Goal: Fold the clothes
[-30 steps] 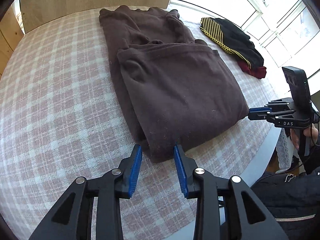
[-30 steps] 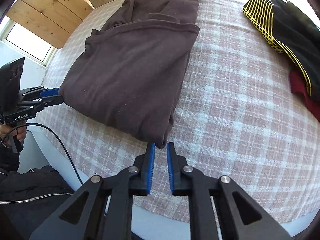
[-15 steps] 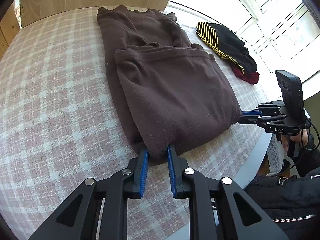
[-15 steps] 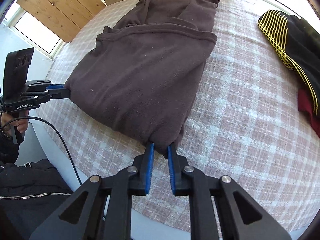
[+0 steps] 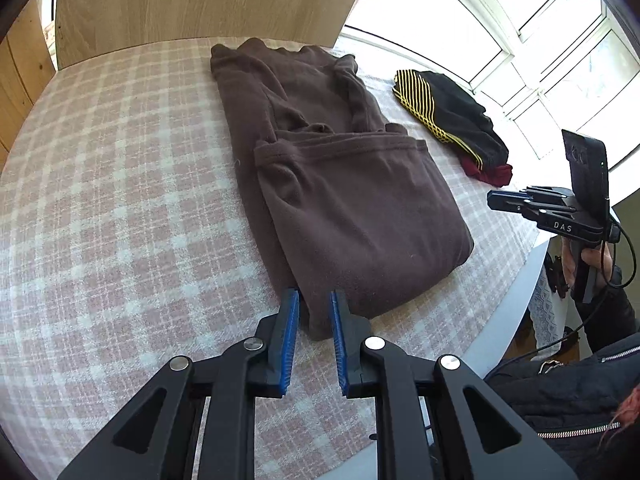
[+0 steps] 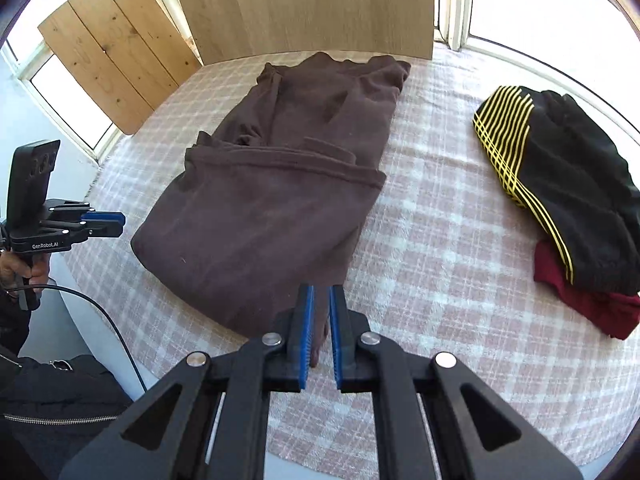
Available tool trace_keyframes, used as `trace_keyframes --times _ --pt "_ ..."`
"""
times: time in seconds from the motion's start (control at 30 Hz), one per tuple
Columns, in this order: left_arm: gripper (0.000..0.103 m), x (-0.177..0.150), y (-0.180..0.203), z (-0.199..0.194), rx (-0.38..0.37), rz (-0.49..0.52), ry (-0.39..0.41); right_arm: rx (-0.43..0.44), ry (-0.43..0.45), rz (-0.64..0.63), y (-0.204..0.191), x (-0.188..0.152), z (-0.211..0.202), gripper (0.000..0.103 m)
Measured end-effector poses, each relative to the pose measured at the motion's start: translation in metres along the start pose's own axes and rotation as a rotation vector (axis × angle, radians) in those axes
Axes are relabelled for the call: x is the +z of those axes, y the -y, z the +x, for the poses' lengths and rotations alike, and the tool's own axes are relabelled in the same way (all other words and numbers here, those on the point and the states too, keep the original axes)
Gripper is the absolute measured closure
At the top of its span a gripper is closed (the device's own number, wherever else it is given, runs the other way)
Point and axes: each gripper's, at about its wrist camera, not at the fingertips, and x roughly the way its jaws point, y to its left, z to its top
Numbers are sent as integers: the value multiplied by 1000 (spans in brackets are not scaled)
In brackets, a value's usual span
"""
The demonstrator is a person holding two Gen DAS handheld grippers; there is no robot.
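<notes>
A dark brown garment [image 5: 344,200] lies partly folded on the checked tablecloth [image 5: 120,184], its near half doubled back. My left gripper [image 5: 314,300] straddles its near left corner with the jaws slightly apart around the cloth. In the right wrist view my right gripper [image 6: 319,296] has its jaws nearly together on the garment's [image 6: 272,208] near right corner, with cloth between the pads. Each gripper shows in the other's view: the right gripper [image 5: 496,200] looks drawn back from the garment's edge, and the left gripper [image 6: 116,220] is at the left.
A folded black garment with yellow stripes [image 6: 560,176] lies over a red one [image 6: 592,304] at the table's right side. The table edge [image 5: 512,312] runs close in front. Wooden panels [image 6: 120,60] and bright windows stand behind the table.
Both grippers closed in on the garment's near corners, then pulled back toward the table edge. The left jaws have widened a little since half a second ago.
</notes>
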Motion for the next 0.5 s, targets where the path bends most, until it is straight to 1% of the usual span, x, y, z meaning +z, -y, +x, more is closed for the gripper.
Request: trace_keyframes --times 0.1,0.2,0.27,0.3,0.33,0.4,0.43,0.47,0.5 --pt "89 29 4 14 -5 44 30 2 0 -59 -15 29 27 94" --pt "88 54 -3 42 -40 46 29 15 -25 -80 -16 48 55 94" --pt "88 64 -8 64 0 62 12 -5 -47 -97 -12 56 76 95" --pt "88 69 -13 75 39 67 5 -4 -53 -91 -6 59 84 95" --pt "97 73 -22 82 60 56 0 9 -60 -77 1 61 92 95" --pt "101 81 -38 83 24 -5 14 69 -70 -11 17 65 96 95" --pt "101 83 -44 77 25 -27 34 61 -80 4 22 66 94 95" --pt "100 84 -47 68 53 -27 61 12 -78 0 24 67 89 95" --pt "96 85 -49 58 86 -19 83 -36 -70 -3 26 68 82 95"
